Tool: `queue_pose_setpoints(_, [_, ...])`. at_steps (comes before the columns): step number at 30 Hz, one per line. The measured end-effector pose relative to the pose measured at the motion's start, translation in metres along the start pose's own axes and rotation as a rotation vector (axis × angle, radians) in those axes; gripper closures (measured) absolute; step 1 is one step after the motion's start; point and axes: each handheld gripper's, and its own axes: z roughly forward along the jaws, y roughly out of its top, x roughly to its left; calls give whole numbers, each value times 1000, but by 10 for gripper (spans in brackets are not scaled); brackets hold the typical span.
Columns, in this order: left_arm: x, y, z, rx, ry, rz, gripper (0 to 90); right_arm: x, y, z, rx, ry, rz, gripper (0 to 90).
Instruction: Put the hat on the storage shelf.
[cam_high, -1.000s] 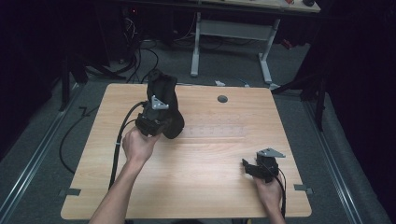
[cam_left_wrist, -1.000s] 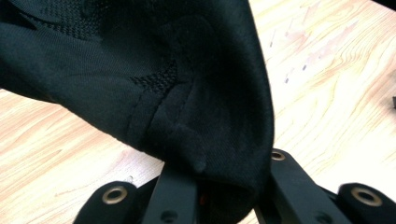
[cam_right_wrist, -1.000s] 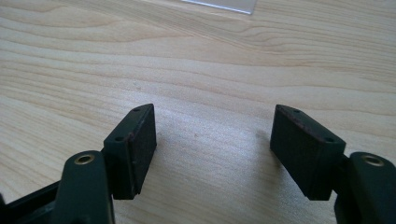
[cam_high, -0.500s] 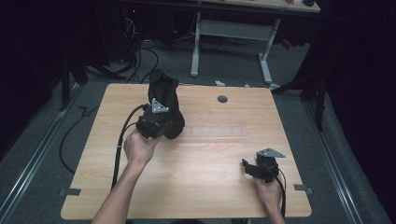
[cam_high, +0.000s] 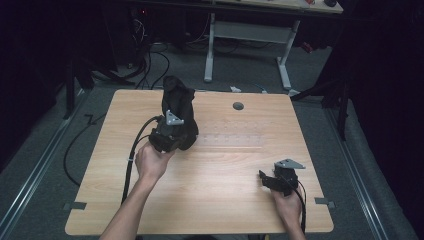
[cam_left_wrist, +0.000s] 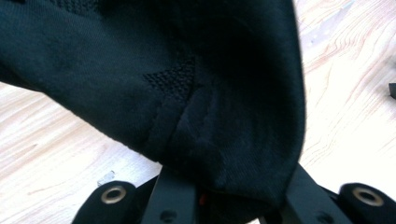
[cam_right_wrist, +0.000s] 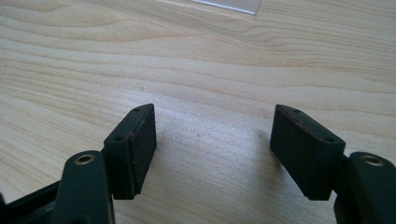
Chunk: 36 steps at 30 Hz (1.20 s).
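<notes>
While the dim room holds a white-legged desk (cam_high: 250, 35) behind, the pale wooden table (cam_high: 225, 165) carries a black cloth (cam_high: 177, 107) at its left-centre, clenched in the left claw (cam_high: 167, 135); the right claw (cam_right_wrist: 215, 149) rests released near the right edge.

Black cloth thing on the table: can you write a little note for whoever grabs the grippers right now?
Left gripper: jaws shut on the black cloth, which stands bunched up from the far-left part of the wooden table. In the left gripper view the fabric hangs right over the jaws.
Right gripper: jaws open with nothing between them, resting low over bare wood near the front right corner.
Done: the cloth is gripped.
Left: what to do with the cloth is not shown; probably bring the right gripper over to take another part of it.
</notes>
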Motion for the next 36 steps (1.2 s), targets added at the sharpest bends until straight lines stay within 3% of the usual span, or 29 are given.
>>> queue_pose_setpoints(11, [2, -4, -1, -23, -24, -36, 768, 0, 0, 0, -1, 4, -2, 318])
queue_pose_setpoints(17, [2, -1, -4, -47, -22, -56, 530, 0, 0, 0, -1, 4, -3, 317])
queue_pose_setpoints(26, [2, 1, -8, -75, -39, -83, 357, 0, 0, 0, -1, 4, -3, 317])
queue_pose_setpoints(36, [-1, 1, -11, -99, -36, -82, 240, 0, 0, 0, -1, 5, -3, 317])
